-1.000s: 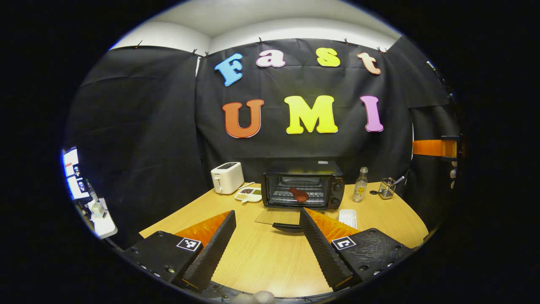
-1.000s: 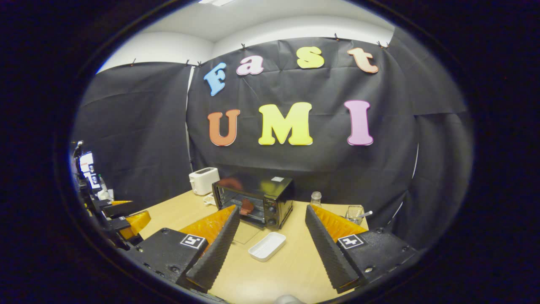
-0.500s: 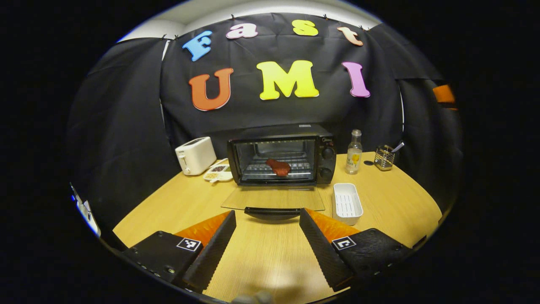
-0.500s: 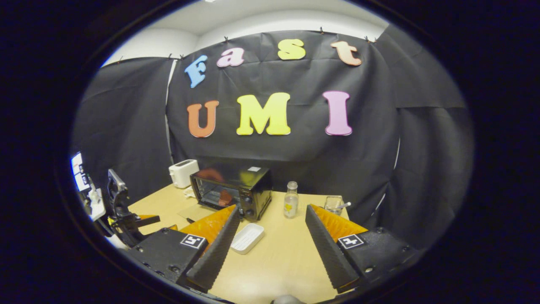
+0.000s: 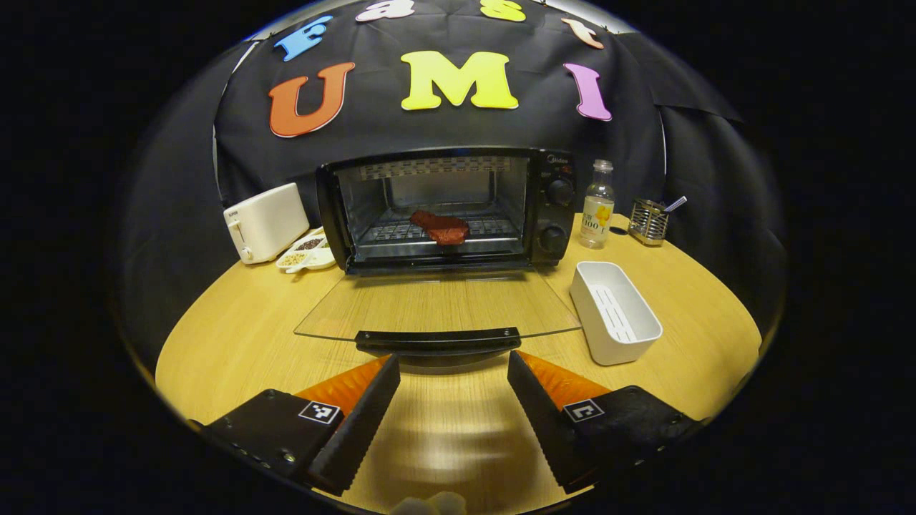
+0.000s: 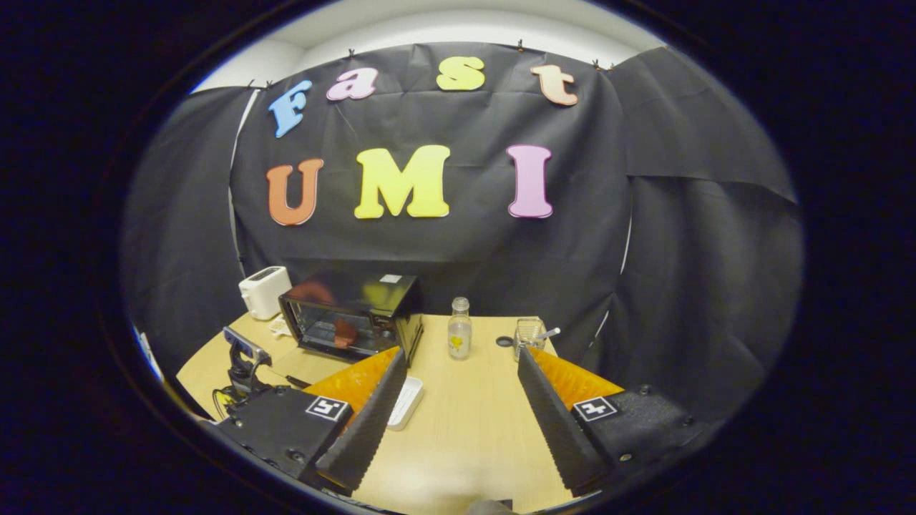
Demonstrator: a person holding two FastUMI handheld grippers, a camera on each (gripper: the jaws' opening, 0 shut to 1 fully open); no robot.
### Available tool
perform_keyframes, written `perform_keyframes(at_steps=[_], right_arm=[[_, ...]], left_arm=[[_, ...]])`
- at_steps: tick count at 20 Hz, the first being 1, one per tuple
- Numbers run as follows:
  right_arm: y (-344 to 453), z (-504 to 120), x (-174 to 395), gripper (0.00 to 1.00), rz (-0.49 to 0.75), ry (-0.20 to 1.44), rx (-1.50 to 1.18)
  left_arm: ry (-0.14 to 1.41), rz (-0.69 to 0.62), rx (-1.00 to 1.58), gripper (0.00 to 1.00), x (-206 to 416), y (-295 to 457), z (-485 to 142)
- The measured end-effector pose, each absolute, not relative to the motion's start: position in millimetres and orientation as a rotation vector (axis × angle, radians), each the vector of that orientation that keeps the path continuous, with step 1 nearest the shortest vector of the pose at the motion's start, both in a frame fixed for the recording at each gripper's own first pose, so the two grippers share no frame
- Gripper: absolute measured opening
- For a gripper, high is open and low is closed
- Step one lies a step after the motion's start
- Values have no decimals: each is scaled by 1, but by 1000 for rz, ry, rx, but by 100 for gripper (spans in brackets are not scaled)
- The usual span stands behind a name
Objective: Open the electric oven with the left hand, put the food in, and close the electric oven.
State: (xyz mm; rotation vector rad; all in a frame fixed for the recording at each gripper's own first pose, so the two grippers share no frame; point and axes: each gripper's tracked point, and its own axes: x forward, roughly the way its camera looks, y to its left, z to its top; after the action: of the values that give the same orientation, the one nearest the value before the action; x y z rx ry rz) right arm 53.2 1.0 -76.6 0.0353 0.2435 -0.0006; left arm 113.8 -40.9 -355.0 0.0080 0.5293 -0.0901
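oven [image 5: 444,207] brand mark and bottle [image 5: 597,205] label, both too small to read

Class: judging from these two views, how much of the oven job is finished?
Done: the oven door lies open and the food sits on the rack. In hand: the open left gripper faces the door handle. Left: shutting the door.
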Motion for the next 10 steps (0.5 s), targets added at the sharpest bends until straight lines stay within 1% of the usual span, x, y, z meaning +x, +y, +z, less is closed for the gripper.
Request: perform_keyframes(at_steps=[4, 10], right_arm=[[3, -73, 48, 99, -43, 248, 29], [7, -75, 47, 99, -70, 261, 34]], left_arm=[[565, -65, 18, 97, 125, -29, -374], [612, -78, 19, 97, 127, -34, -387]])
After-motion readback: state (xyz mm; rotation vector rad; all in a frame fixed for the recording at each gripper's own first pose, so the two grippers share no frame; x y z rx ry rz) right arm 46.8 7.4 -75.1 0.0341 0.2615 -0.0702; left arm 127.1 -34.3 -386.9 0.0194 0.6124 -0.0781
